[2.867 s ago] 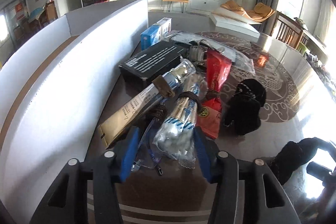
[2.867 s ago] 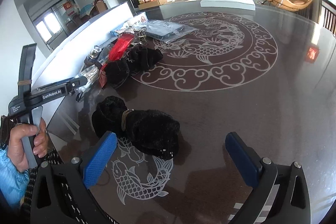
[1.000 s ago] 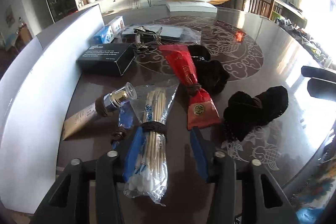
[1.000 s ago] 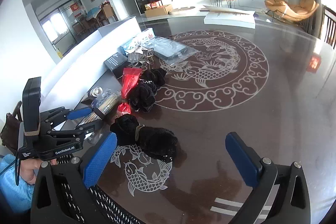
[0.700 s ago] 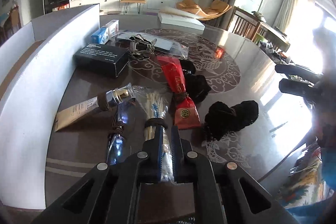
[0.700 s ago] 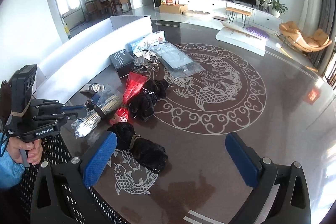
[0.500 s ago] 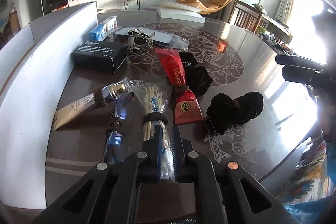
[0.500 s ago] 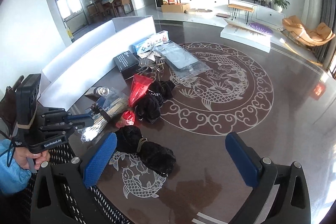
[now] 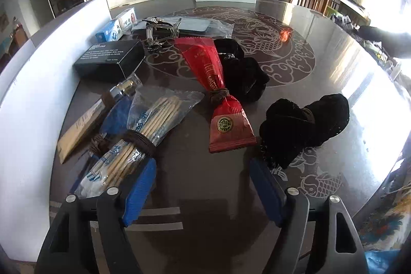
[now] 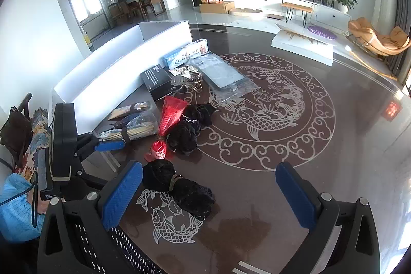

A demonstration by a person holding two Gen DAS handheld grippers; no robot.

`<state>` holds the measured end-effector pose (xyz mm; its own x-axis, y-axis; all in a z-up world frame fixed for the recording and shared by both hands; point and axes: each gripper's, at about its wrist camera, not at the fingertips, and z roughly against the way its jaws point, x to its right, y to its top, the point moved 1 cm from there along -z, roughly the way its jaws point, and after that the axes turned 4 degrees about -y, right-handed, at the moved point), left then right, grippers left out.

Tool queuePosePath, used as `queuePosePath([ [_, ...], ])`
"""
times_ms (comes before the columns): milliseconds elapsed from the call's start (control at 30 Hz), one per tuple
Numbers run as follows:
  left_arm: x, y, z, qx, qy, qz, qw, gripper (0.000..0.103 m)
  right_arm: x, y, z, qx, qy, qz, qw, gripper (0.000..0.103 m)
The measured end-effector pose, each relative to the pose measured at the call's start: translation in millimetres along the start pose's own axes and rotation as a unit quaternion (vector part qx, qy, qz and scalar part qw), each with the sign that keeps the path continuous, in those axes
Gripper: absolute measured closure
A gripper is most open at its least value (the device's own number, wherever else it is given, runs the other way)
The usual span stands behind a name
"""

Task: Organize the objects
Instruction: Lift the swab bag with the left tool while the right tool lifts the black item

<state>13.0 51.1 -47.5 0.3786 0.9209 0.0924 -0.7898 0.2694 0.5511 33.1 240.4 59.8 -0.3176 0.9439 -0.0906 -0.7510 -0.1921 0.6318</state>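
Note:
My left gripper (image 9: pixel 203 186) hangs over bare dark table near its front edge, its jaws opening with nothing between them. A clear bag of cotton swabs (image 9: pixel 133 143) tied with a brown band lies just left of the left finger. Ahead lie a red foil packet (image 9: pixel 218 94) and a black fuzzy bundle (image 9: pixel 303 125). My right gripper (image 10: pixel 209 194) stands open, and the same black bundle (image 10: pixel 179 189) lies on the table between its fingers, close to the left one. The left gripper (image 10: pixel 108 145) shows in the right wrist view beside the swab bag (image 10: pixel 136 131).
A white panel (image 9: pixel 38 94) walls the table's left side. Along it lie a tan-wrapped tube (image 9: pixel 84 122), a black box (image 9: pixel 110 58) and a blue box (image 9: pixel 115 26). Further back are a hair clip (image 9: pixel 159 32), a clear pouch (image 9: pixel 195 25) and another black cloth (image 9: pixel 241 71).
The left jaws were shut over the swab bag's end half a second ago and now stand open, with the bag lying to their left. The right gripper stayed open and rose slightly.

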Motion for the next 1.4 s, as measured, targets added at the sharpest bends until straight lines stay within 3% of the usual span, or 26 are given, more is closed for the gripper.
queuePosePath([
  [33, -7.2, -2.2, -1.1, -0.005, -0.020, 0.015, 0.9997, 0.076, -0.3, 0.7, 0.2, 0.000, 0.001, -0.001, 1.000, 0.000],
  [67, -12.8, -3.8, 1.9, 0.005, -0.030, 0.024, 0.9992, 0.092, -0.4, 1.1, 0.4, 0.000, 0.002, -0.002, 1.000, 0.000],
  [167, -30.8, -11.0, 6.0, 0.014, -0.058, 0.050, 0.9969, 0.097, -0.7, 1.5, -0.1, -0.001, 0.007, -0.008, 1.000, 0.000],
  [400, -33.9, -17.6, 36.7, 0.045, -0.071, 0.033, 0.9959, 0.094, -5.7, -1.1, -8.6, -0.011, 0.012, -0.008, 1.000, 0.000],
  [433, -34.3, -15.1, 42.2, 0.053, -0.067, 0.028, 0.9960, 0.085, -6.2, -1.4, -9.5, -0.012, 0.013, -0.008, 1.000, 0.000],
  [467, -35.6, -11.9, 46.4, 0.060, -0.059, 0.024, 0.9961, 0.065, -6.3, -1.5, -10.1, -0.013, 0.014, -0.009, 1.000, 0.000],
  [533, -39.4, -3.8, 51.8, 0.077, -0.035, 0.014, 0.9963, 0.037, -7.5, -1.0, -10.7, -0.013, 0.016, -0.011, 1.000, 0.000],
  [567, -40.4, 0.7, 51.2, 0.082, -0.023, 0.008, 0.9964, 0.035, -7.9, -0.5, -10.2, -0.012, 0.018, -0.012, 1.000, 0.000],
  [800, -32.1, 13.5, 19.2, 0.024, -0.003, -0.049, 0.9985, 0.039, -10.0, 2.2, -5.6, -0.007, 0.018, -0.008, 1.000, 0.000],
  [900, -40.5, 10.2, 7.1, 0.006, -0.002, -0.032, 0.9995, 0.040, -6.5, 3.0, -4.1, -0.008, 0.015, -0.008, 1.000, 0.000],
  [1000, -46.3, 4.5, -2.4, -0.008, -0.007, -0.016, 0.9998, 0.057, -4.9, 6.2, -5.5, -0.013, 0.016, -0.006, 1.000, 0.000],
  [1033, -43.5, 3.0, -0.1, -0.008, -0.003, -0.024, 0.9997, 0.075, -5.8, 7.8, -7.5, -0.020, 0.019, -0.001, 1.000, 0.000],
  [1100, -42.1, 0.8, 5.7, -0.008, -0.018, -0.018, 0.9996, 0.074, -12.4, 10.8, -15.8, -0.047, 0.034, 0.030, 0.998, 0.000],
  [1200, -46.6, -3.9, 11.9, 0.004, -0.027, 0.005, 0.9996, 0.075, -37.0, 4.8, -33.8, -0.090, 0.066, 0.133, 0.985, 0.000],
  [1267, -51.8, -8.3, 20.1, 0.018, -0.046, 0.030, 0.9983, 0.075, -59.1, -2.3, -49.9, -0.114, 0.074, 0.211, 0.968, 0.000],
  [1400, -55.1, -17.3, 45.4, 0.052, -0.076, 0.058, 0.9941, 0.075, -88.9, -17.4, -84.3, -0.148, 0.070, 0.303, 0.939, 0.000],
])
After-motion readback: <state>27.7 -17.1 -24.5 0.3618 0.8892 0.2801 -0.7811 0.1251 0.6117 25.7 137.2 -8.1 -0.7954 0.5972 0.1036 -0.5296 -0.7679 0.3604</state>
